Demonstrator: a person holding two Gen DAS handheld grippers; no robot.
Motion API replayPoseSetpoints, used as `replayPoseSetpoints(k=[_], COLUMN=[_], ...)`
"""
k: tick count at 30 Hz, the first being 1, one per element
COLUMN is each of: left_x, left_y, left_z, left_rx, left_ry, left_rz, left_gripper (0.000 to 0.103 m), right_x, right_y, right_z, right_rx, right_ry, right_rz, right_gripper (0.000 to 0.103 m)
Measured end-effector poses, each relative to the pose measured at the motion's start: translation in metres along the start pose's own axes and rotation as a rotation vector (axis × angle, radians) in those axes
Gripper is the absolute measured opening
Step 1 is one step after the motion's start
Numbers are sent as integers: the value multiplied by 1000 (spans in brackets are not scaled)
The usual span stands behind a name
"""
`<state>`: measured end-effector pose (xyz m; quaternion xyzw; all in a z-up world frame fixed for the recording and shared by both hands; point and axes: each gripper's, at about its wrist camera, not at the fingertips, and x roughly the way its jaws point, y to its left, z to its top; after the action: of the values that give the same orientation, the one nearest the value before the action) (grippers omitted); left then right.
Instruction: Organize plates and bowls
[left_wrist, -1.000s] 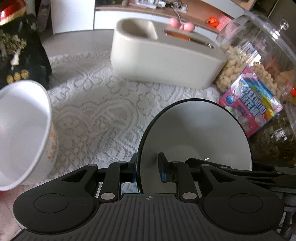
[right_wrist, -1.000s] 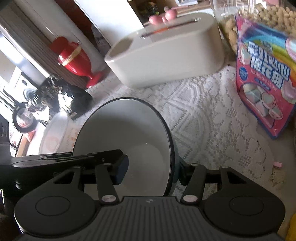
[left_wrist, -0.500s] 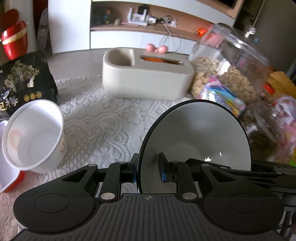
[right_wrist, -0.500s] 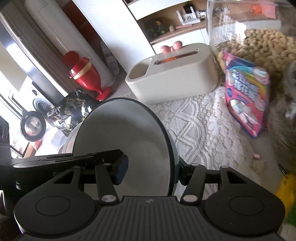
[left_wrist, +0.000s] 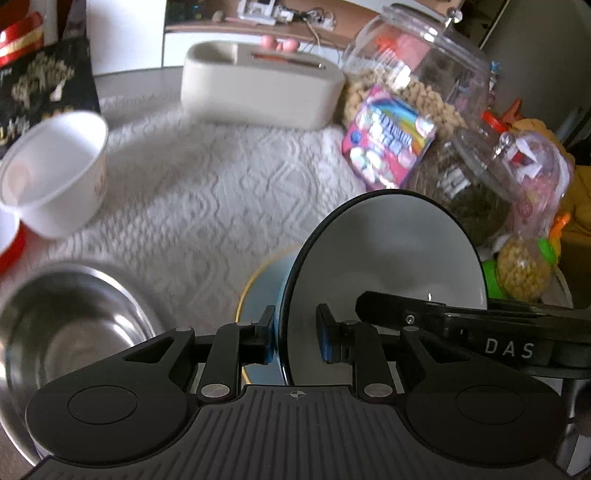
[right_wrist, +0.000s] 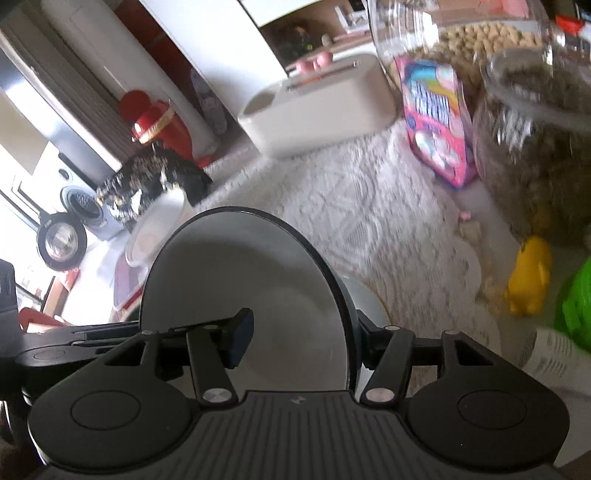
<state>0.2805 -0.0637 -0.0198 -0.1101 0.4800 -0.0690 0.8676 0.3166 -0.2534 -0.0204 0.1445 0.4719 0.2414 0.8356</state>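
Only the left wrist view shows the steel bowl (left_wrist: 74, 325) at lower left. Left gripper (left_wrist: 293, 338) and right gripper (right_wrist: 299, 334) each clamp opposite rims of the grey bowl (left_wrist: 388, 258), tilted above the counter (left_wrist: 221, 184).

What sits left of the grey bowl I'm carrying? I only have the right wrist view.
Observer: A stainless steel bowl stands on the lace cloth, low on the left of the grey bowl.
Operator: Anything beneath my bowl on that side?
Observer: A light blue plate with a yellow rim pokes out past its left edge.
Operator: How is the left gripper holding?
Observer: The left gripper straddles the rim, one pad outside and one inside.
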Motion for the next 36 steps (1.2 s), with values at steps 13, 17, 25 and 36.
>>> replayPoseSetpoints(k=[13,17,25,36], left_x=[3,2,-2,-22], left_y=[6,7,7,15], left_z=[-24,-25,-27,-19], left_rx=[-19,-22,-29,-56], left_ry=[-16,-18,-34,-118], left_rz=[36,35,46,43], left_gripper=[24,24,23,22], right_x=[17,18,14,1], right_y=[0,0,2,-1], right_z=[-13,-12,-11,-7], right_rx=[-33,-37,-55,-40], right_ry=[66,64,31,-28], right_rz=[-37,-40,-70,-61], right_gripper=[59,59,60,63])
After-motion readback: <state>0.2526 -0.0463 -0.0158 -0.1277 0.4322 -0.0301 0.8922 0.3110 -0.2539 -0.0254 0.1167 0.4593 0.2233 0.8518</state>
